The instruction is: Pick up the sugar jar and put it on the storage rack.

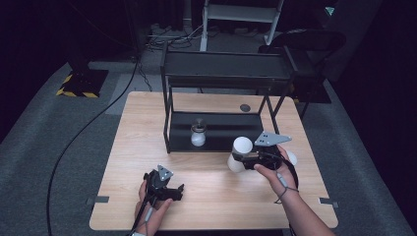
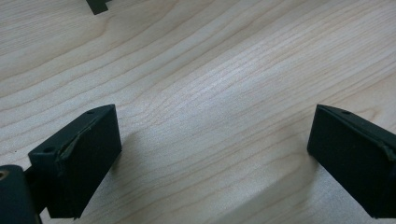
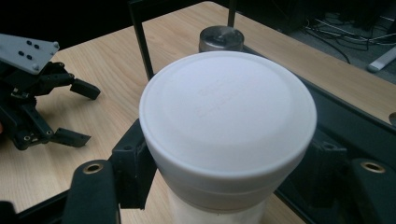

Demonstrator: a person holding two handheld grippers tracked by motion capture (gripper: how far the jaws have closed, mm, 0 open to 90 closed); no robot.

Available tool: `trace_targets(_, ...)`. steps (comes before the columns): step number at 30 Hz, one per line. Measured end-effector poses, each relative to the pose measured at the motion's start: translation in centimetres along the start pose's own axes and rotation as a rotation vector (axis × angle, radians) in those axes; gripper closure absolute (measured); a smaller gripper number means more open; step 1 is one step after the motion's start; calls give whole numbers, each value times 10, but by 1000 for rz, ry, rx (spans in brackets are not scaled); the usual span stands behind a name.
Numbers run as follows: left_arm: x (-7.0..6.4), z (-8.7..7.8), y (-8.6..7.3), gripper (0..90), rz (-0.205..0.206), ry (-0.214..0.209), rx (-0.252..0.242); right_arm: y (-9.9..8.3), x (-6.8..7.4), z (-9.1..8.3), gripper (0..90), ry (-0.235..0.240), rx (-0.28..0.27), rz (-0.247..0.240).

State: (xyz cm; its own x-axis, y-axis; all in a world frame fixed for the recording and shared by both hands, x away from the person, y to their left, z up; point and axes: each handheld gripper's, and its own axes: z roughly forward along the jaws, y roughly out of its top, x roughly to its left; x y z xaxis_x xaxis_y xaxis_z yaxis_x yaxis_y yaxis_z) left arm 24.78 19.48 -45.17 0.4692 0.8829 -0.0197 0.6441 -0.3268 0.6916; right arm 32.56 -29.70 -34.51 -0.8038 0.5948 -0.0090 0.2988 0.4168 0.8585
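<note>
- The right gripper (image 1: 244,158) is clamped on a white jar (image 3: 227,126), jaws pressed to its sides just under the lid. In the high view the jar (image 1: 238,153) sits above the table (image 1: 147,123) in front of the black rack (image 1: 169,123), near its right end.
- The lid looks like smooth matte plastic with faint embossed lettering on top. My guess is the whole thing's pretty light and rigid, not fragile, but the round smooth wall could slip or twist if the squeeze is weak.
- Best spot to grab seems to be right where it's held now: the lid's lip overhangs the jaws, so it can't slide down through them.
- The left gripper (image 1: 164,186) is resting low near the table's front edge, jaws spread wide with nothing between them, just bare wood.
- There's also a small glass jar (image 1: 198,134) with a metal lid on the rack's bottom shelf, well apart from the white one.
</note>
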Motion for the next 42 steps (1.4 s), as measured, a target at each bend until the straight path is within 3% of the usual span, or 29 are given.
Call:
trace_targets(23, 0, 0, 0, 22, 4, -3, 0, 40, -21, 11, 332, -52, -12, 22)
trace_targets(33, 0, 0, 0, 20, 4, -3, 0, 52, -31, 32, 332, -60, -15, 38)
trace_targets(42, 1, 0, 0, 20, 4, -3, 0, 53, -40, 59, 332, -67, 3, 61)
